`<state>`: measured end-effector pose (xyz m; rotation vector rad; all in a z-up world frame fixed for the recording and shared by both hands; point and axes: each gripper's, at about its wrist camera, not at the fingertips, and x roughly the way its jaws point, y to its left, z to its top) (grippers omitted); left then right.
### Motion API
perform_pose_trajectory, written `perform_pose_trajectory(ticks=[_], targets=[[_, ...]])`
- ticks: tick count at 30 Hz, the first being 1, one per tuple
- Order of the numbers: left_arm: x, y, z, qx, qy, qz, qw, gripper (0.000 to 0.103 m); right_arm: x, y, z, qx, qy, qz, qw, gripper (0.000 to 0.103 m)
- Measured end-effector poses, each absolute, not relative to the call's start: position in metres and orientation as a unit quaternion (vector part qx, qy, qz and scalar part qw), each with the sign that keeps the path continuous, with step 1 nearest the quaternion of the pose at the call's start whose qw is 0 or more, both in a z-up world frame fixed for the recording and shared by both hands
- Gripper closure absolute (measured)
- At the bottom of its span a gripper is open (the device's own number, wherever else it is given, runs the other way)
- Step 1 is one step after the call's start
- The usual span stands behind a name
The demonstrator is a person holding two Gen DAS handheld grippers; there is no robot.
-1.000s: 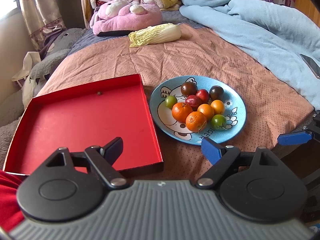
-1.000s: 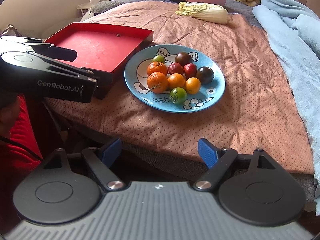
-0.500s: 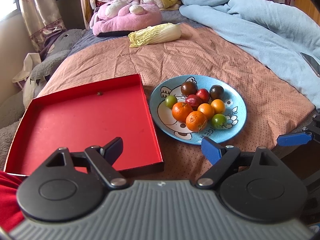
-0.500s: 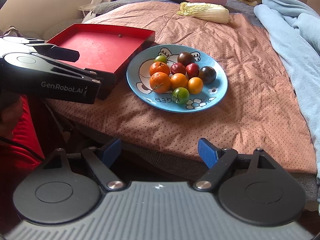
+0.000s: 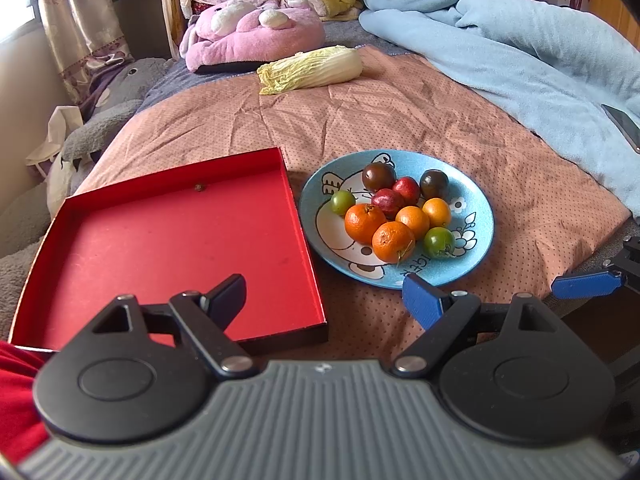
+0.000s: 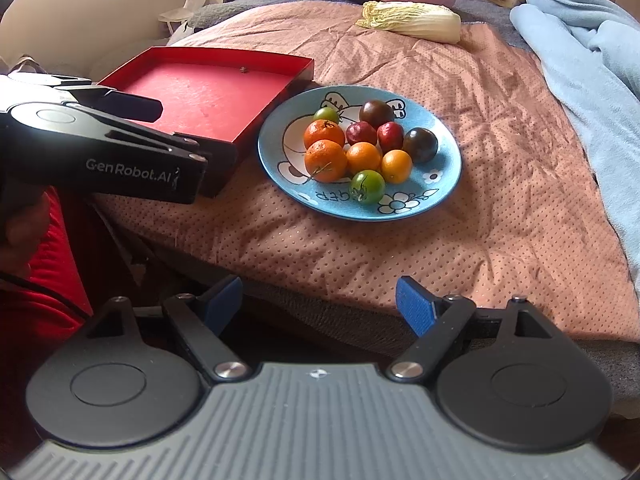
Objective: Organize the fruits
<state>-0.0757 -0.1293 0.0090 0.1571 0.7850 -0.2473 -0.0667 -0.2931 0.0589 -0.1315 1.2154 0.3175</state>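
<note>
A blue cartoon plate [image 5: 476,208] [image 6: 444,184] on the bed holds several small fruits: orange mandarins [image 5: 394,241] [image 6: 325,160], green tomatoes [image 5: 439,242] [image 6: 367,187], red ones [image 5: 406,189] and dark ones [image 5: 434,184] [image 6: 420,145]. Beside it on the left lies a shallow red tray [image 5: 168,248] [image 6: 208,88] with only a tiny speck inside. My left gripper [image 5: 324,300] is open over the tray's near right corner. My right gripper [image 6: 320,304] is open, short of the bed edge, with nothing between its fingers.
A napa cabbage [image 5: 312,70] [image 6: 412,22] lies farther back on the pink-brown dotted cover. A light blue blanket [image 5: 520,48] fills the right side, with a phone [image 5: 622,122] on it. Plush toys [image 5: 248,36] sit at the head. The left gripper body [image 6: 100,152] shows at left.
The right wrist view has crept slightly forward and left, so the plate sits a bit more to the right in it. The left gripper has barely moved.
</note>
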Motion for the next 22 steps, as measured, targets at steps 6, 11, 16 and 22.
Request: perform_pose_trajectory(ticks=[6,11,16,22], targets=[[-0.0756,-0.1294,0.0088,0.076,0.381,-0.120,0.913,0.016,-0.0672,-0.2929,0.0576,-0.060,0.569,0.149,0.807,0.016],[-0.0755,-0.1296,0.0085,0.077,0.382,-0.120,0.913,0.016,-0.0685,-0.2926,0.0549,-0.060,0.570,0.150,0.806,0.016],[-0.0754,-0.1299,0.0077,0.078,0.381,-0.121,0.913,0.016,-0.0688,-0.2926,0.0549,-0.059,0.570,0.152,0.805,0.016],[-0.0794,-0.1299,0.0086,0.078,0.368,-0.130,0.917,0.020,-0.0681,-0.2918,0.0560,-0.059,0.568,0.153,0.806,0.016]])
